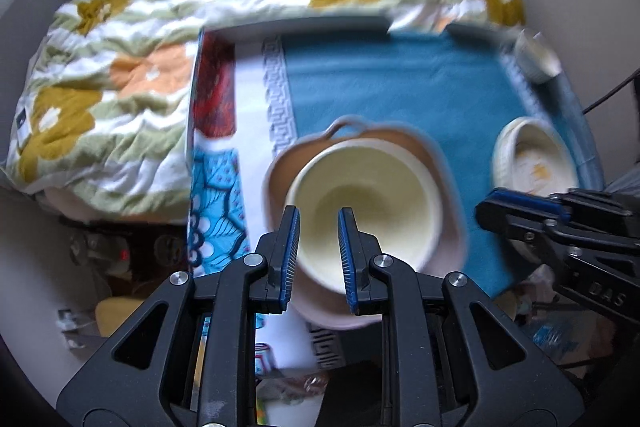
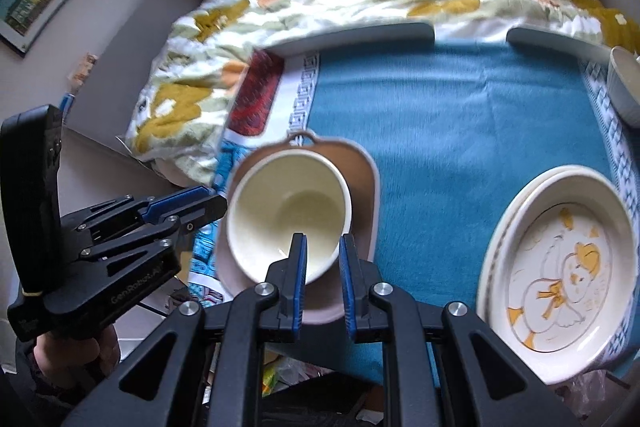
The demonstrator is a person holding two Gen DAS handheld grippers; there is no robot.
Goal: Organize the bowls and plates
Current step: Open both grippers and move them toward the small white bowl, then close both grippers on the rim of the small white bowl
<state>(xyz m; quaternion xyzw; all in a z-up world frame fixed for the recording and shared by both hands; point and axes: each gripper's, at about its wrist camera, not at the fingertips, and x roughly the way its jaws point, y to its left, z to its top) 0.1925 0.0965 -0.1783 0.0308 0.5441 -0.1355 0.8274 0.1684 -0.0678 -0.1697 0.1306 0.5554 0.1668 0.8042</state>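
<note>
With the cream bowl (image 2: 288, 215) nested in the brown handled dish (image 1: 360, 155) on the blue-clothed counter (image 2: 460, 115), both grippers hover narrow-fingered and empty, so the duck plate (image 2: 560, 263) probably needs stacking next.

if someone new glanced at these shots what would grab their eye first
Probably the cream bowl nested in a brown handled dish at the near left of the blue cloth. Next, the duck-painted plate at the right edge, and the flowered quilt bunched behind the table.
</note>
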